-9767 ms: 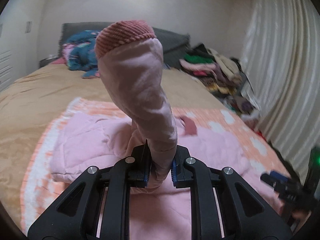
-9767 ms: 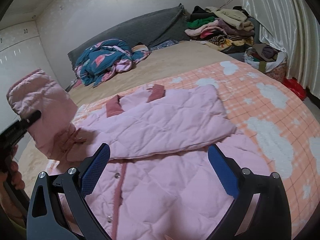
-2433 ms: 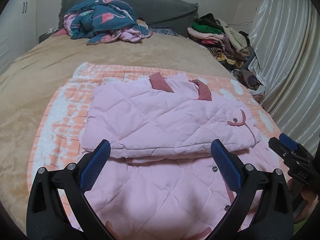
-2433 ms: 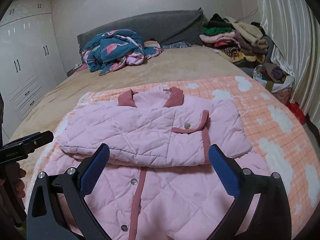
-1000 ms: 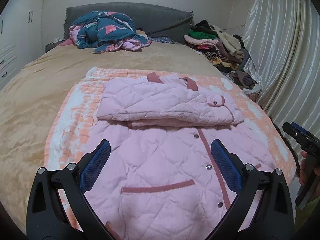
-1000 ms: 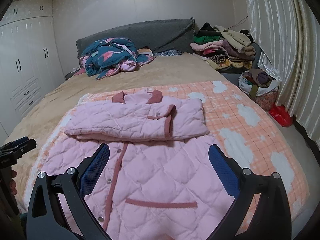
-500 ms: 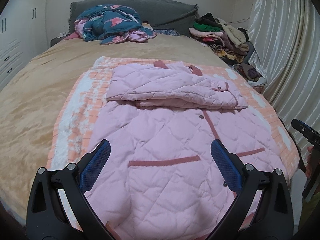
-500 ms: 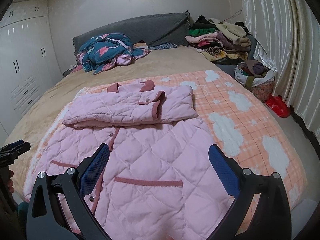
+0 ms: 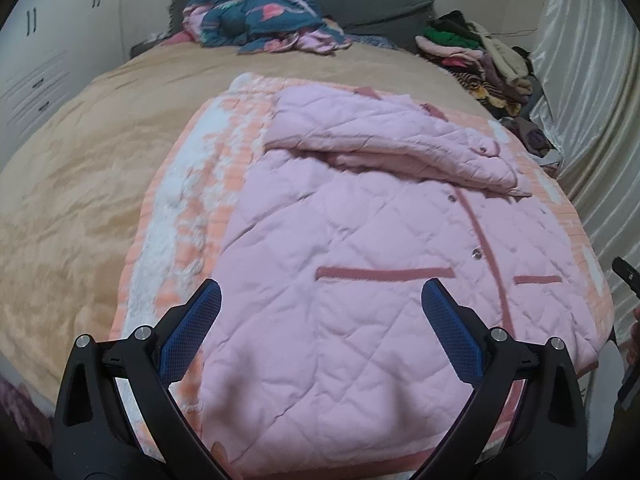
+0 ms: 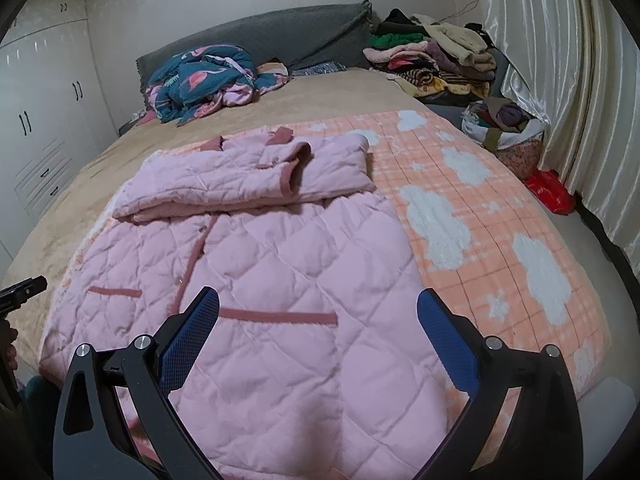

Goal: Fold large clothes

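Coat (image 9: 360, 264) – pink, quilted, dusty-rose trim – spread front-up on orange cloud-print blanket (image 10: 480, 216) at foot end of bed (image 9: 80, 168). Sleeves folded across chest, stacked in a band just below collar (image 10: 280, 134); one cuff (image 10: 298, 164) with rose binding lying uppermost near centre. Snap placket (image 9: 486, 248) running down middle of lower body; two rose welt pockets either side, one long (image 9: 384, 273), one short (image 9: 538, 279). Hem hanging close to blanket's near edge.

Left tongs (image 9: 320, 324) spread wide, blue pads (image 9: 188, 332) apart, nothing between them, poised above coat's lower half on its left side. Right tongs (image 10: 316, 332) likewise spread, empty, over lower half near right pocket (image 10: 278, 316). Tip of right tongs just visible at far right edge of left wrist view (image 9: 626, 274); tip of left tongs at far left edge of right wrist view (image 10: 22, 290). Contact with fabric by either – not seen.

Beyond coat: tan bedspread, teal flamingo-print bedding (image 10: 200, 76) bundled against grey headboard (image 10: 260, 36). Pile of folded clothes (image 10: 432, 56) at far right corner, bag of clothes (image 10: 502, 124) on floor beside it, red bag (image 10: 550, 192) near pleated curtain (image 10: 560, 60). White wardrobe (image 10: 36, 112) along left wall.
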`<move>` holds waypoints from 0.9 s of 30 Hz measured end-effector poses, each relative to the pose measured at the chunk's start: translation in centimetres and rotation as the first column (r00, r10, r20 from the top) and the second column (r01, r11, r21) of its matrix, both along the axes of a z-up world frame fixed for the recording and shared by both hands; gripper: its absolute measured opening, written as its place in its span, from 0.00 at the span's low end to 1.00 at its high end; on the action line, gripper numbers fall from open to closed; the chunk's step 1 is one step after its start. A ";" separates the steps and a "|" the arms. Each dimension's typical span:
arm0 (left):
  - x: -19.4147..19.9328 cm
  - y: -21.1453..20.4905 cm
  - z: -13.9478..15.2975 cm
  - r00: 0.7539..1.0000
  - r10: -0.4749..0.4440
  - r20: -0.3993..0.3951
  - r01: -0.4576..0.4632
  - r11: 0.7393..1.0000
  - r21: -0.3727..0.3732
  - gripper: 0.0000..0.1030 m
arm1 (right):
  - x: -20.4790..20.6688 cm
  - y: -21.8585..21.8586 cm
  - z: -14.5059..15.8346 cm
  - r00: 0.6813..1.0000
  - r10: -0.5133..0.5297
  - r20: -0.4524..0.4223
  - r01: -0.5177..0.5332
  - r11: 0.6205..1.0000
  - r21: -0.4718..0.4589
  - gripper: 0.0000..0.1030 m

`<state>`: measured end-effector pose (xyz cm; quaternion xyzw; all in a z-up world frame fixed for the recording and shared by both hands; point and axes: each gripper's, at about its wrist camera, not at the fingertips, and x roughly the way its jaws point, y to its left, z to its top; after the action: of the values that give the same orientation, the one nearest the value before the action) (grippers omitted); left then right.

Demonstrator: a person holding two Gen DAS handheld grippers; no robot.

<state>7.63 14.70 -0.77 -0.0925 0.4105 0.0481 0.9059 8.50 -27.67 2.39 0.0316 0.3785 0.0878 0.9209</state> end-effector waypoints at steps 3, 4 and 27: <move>-0.2 0.7 -0.7 1.000 0.012 -0.022 -0.012 1.000 -0.015 0.91 | -0.2 -0.7 -0.4 1.000 -0.007 -0.010 0.007 1.000 0.003 0.96; -0.3 0.9 -0.9 0.999 0.017 -0.027 -0.017 1.000 -0.017 0.91 | -0.3 -1.0 -0.5 1.000 -0.011 -0.013 0.011 1.000 0.004 0.96; -4.8 4.0 -6.1 0.981 0.044 -0.190 -0.061 0.994 -0.086 0.91 | -2.2 -6.1 -2.8 0.993 -0.064 -0.099 0.065 0.998 0.004 0.96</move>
<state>2.80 18.73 -6.85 -0.1396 0.4935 0.0618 0.8562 6.34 -33.78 -0.37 0.0514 0.4219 0.0579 0.9033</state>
